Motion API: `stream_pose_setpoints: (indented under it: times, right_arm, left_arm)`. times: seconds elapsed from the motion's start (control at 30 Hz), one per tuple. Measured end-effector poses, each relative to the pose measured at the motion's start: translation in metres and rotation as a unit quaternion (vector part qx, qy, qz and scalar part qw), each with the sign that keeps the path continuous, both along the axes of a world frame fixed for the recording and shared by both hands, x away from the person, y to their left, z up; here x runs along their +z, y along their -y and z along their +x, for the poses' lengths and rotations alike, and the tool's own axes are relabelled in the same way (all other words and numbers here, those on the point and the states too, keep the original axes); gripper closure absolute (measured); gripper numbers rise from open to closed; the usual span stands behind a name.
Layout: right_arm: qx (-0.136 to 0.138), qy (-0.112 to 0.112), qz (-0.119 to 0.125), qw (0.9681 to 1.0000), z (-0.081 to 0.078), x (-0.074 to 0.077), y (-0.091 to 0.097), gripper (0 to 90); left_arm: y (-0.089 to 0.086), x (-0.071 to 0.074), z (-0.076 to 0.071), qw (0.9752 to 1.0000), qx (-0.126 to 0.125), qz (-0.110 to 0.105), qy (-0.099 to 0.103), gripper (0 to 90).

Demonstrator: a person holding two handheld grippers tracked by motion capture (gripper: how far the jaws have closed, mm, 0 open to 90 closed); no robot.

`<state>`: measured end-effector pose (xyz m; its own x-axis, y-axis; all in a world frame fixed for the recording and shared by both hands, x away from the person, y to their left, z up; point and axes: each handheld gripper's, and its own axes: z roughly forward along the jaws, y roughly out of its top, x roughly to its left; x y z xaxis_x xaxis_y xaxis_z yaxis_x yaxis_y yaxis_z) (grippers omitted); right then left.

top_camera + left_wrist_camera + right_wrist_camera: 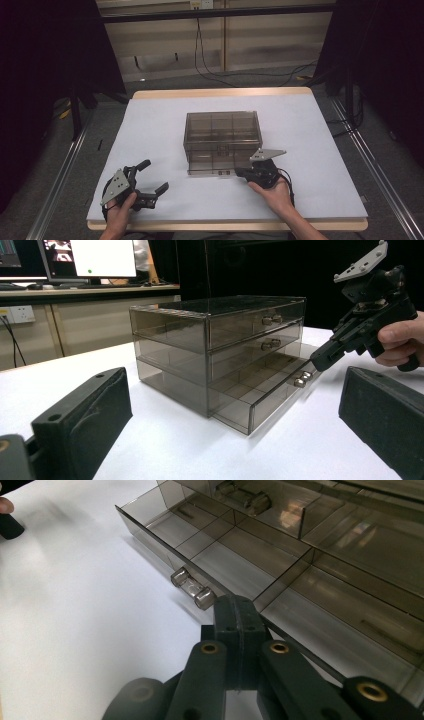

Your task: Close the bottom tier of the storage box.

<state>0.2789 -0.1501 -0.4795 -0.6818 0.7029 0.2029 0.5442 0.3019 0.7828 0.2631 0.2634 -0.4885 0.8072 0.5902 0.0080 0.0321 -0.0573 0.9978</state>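
- Your right gripper (243,173) sits at 5 o'clock from the cabinet (221,134), its jaws pressed flat together with nothing between them. In the right gripper view its tip (235,611) touches the top edge of the bottom drawer's front wall (165,544), just beside the knob (192,587). Judging from that, you are using the closed tip as a hook or pusher on the wall rather than pinching the knob.
- The bottom drawer (260,392) is pulled part-way out toward you, while the two drawers above it sit flush. Its divided compartments (240,570) look empty.
- From the left gripper view, the right gripper (325,356) comes in low, its tip just above the knobs (302,379) at the drawer's front. A low angle like that suits sliding the drawer along its track without lifting the cabinet.
- Your left gripper (152,180) rests at 7 o'clock from the cabinet, well apart from it, jaws spread wide and holding nothing. It seems parked clear so the drawer has free travel; it also stands ready to steady the cabinet if it starts to slide.
- The cabinet stands upright near the middle of the white table (310,130), its front facing you, which keeps the drawer in easy reach of your right hand (277,195).
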Motion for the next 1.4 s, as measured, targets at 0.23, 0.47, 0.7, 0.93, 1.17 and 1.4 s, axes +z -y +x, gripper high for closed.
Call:
stream_pose_setpoints:
  times: [0.23, 0.47, 0.7, 0.93, 1.17, 1.4]
  right_arm:
    - [0.001, 0.002, -0.003, 1.0000, 0.0016, 0.0002, -0.0004, 90.0]
    - [-0.001, 0.004, -0.005, 1.0000, 0.0025, 0.0004, -0.0010, 90.0]
    - [-0.002, 0.004, -0.008, 1.0000, 0.0034, 0.0007, -0.0016, 90.0]
    - [-0.003, 0.007, -0.011, 0.9999, 0.0037, 0.0009, -0.0020, 90.0]
    - [-0.005, 0.007, -0.010, 0.9999, 0.0038, 0.0007, -0.0022, 90.0]
    - [-0.008, 0.005, -0.009, 0.9999, 0.0066, 0.0025, -0.0033, 90.0]
  left_arm:
    - [0.0000, 0.0000, 0.0000, 1.0000, 0.000, 0.000, 0.000, 0.4]
    - [-0.0001, 0.0000, 0.0000, 1.0000, 0.000, 0.000, 0.000, 0.4]
    - [-0.0001, 0.0000, 0.0001, 1.0000, 0.000, 0.000, 0.000, 0.4]
    - [-0.0001, 0.0000, 0.0000, 1.0000, 0.000, 0.000, 0.000, 0.4]
    - [-0.0004, 0.0000, 0.0002, 1.0000, 0.001, 0.002, 0.001, 0.4]
    - [0.0004, 0.0000, 0.0003, 1.0000, -0.001, 0.000, -0.002, 0.4]
